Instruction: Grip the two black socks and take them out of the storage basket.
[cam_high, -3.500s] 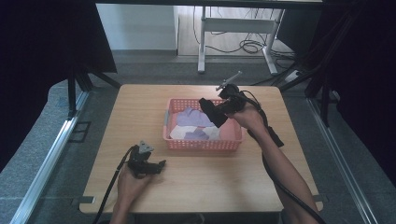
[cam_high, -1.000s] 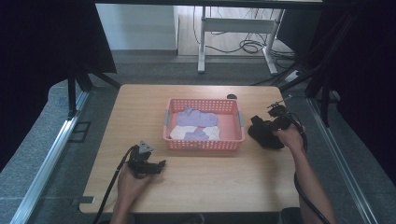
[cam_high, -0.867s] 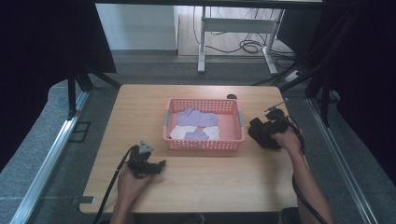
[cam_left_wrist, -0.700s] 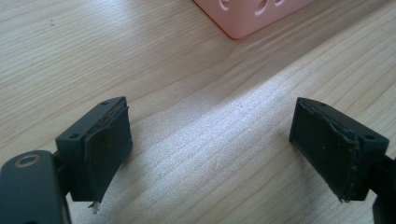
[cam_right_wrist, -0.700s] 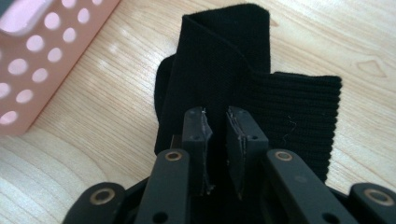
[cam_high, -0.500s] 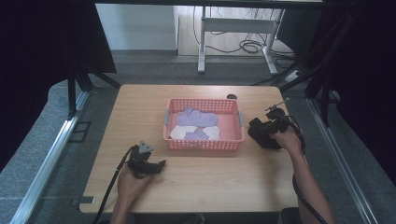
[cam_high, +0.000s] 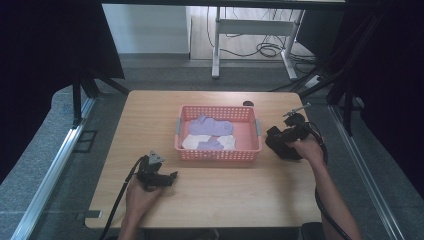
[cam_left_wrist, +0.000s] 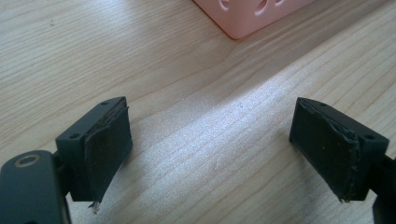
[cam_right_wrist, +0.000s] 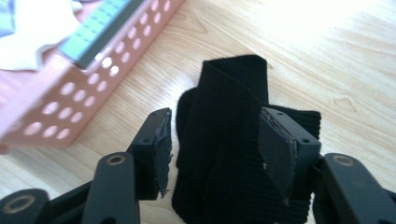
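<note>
No writing, label, brand, number or sign can be read anywhere in these views.

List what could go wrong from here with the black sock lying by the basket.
The right gripper has just been opening, and the black sock lies loose between its pads on the table. Drawing back carelessly, a pad might snag the ribbed knit and drag it. The sock lies close to the pink basket, so a sweep could push it against the wall.
</note>
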